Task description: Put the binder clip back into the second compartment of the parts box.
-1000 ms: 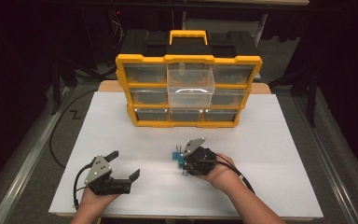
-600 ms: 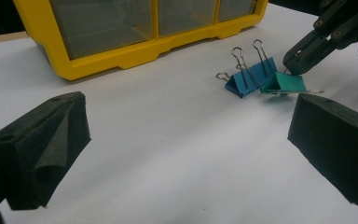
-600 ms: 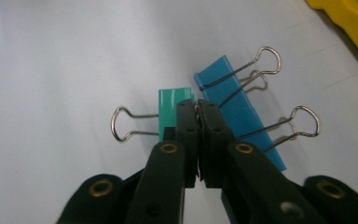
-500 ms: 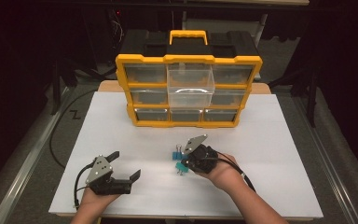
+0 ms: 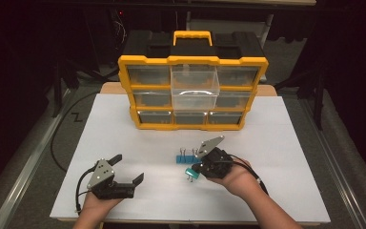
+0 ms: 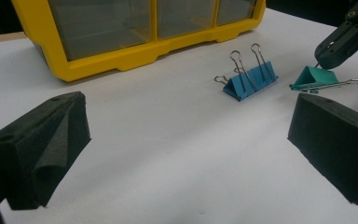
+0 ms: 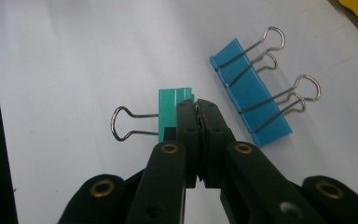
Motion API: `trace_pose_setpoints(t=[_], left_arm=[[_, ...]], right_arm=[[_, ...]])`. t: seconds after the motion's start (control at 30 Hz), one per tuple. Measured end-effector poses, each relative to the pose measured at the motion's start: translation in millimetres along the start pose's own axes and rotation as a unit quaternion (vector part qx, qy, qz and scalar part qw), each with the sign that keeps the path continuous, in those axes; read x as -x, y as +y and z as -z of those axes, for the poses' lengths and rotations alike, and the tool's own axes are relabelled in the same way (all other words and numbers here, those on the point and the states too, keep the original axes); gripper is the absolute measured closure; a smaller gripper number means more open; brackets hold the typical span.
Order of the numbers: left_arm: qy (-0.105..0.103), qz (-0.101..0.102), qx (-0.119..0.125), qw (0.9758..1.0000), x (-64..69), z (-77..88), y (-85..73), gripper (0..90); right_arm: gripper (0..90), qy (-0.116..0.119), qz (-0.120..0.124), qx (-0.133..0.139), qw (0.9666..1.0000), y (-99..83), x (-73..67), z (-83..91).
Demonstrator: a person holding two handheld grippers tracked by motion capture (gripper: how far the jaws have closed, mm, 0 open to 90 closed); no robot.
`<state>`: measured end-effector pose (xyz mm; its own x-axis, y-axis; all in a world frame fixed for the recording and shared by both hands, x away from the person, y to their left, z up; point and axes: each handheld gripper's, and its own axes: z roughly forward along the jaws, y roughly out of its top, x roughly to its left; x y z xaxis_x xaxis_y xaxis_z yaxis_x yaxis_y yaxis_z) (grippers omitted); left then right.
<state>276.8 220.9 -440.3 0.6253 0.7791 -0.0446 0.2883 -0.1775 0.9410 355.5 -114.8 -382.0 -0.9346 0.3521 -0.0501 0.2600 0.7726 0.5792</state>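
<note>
My right gripper (image 5: 191, 171) (image 7: 198, 106) is shut on a green binder clip (image 5: 189, 174) (image 7: 171, 111), pinching one of its wire handles; the other handle sticks out to the side. The clip is held low over the white sheet, tilted, as the left gripper view shows (image 6: 313, 77). Two blue binder clips (image 5: 184, 157) (image 6: 251, 79) (image 7: 251, 102) lie side by side on the sheet just beyond it. My left gripper (image 5: 127, 168) (image 6: 186, 149) rests at the front left, open, with nothing between its jaws.
A yellow and black drawer organizer (image 5: 145, 125) stands at the back of the white table top (image 5: 286, 143). Its clear top-middle drawer (image 5: 194, 88) is pulled out. A black cable (image 5: 59, 143) runs along the floor on the left.
The right gripper has closed on the green clip and drawn it a little toward the person, away from the blue clips. The left gripper has not moved.
</note>
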Motion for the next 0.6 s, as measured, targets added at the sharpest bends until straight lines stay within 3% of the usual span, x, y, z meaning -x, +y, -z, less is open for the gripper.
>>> trace_pose_setpoints(t=[0.2,0.6], left_arm=[[0.001,0.001,0.002,1.0,0.6,-0.6,-0.8,0.2],[0.004,-0.003,0.002,1.0,1.8,-1.8,-0.8,0.2]], right_arm=[[89.8,0.004,-0.028,-0.006,0.9996,-8.8,5.3,10.2],[89.8,0.023,-0.044,-0.02,0.9986,-30.5,14.9,26.4]])
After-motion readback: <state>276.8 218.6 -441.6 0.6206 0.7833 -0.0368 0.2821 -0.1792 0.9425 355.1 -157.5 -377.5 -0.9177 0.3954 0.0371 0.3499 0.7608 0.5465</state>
